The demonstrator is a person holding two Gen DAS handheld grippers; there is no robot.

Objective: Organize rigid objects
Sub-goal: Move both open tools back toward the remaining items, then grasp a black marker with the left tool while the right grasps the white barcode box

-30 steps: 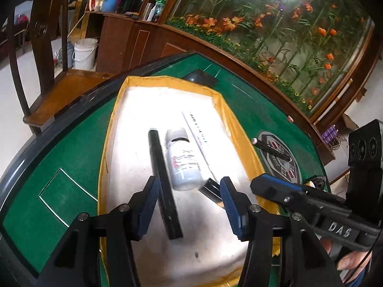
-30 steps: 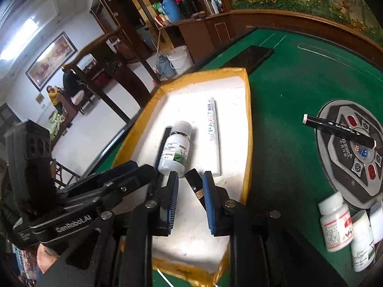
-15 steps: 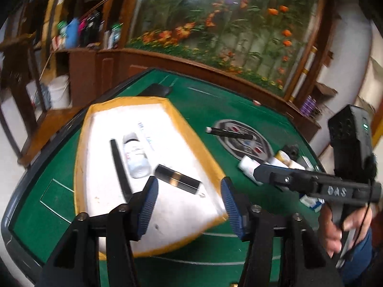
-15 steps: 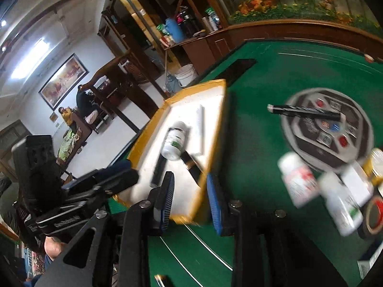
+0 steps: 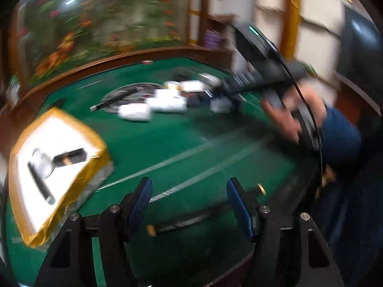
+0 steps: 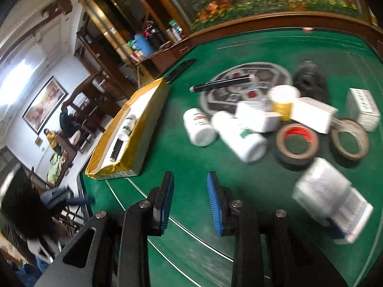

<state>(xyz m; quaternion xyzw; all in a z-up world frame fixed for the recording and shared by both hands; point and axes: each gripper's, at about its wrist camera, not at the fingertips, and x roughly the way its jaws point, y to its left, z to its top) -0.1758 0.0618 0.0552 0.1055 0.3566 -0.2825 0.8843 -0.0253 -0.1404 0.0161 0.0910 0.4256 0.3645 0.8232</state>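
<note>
In the blurred left wrist view my left gripper (image 5: pixel 190 205) hangs over the green felt with its jaws opening. A slim dark stick with a gold tip (image 5: pixel 186 220) lies on the felt below the gap, and the pads do not touch it. The yellow-rimmed tray (image 5: pixel 69 201) at the left holds a black pen (image 5: pixel 39 184), a white bottle and a short black tube (image 5: pixel 70 155). My right gripper (image 6: pixel 190 201) stands slightly open with nothing between its fingers. It faces a pile with white bottles (image 6: pixel 199 129), white boxes (image 6: pixel 311 114), a black marker (image 6: pixel 222 82) and tape rolls (image 6: pixel 296 143).
A yellow jar (image 6: pixel 283 98) and a black lump (image 6: pixel 310 79) sit behind the pile, and a white box (image 6: pixel 332 191) lies near the right. A hand and blue sleeve (image 5: pixel 340 134) hold the right gripper. The table's wooden rim (image 6: pixel 263 19) runs along the far side.
The right gripper let go of the short black tube in the tray. Both grippers have swung away from the tray toward the pile, and the left view has rolled and its jaws have widened.
</note>
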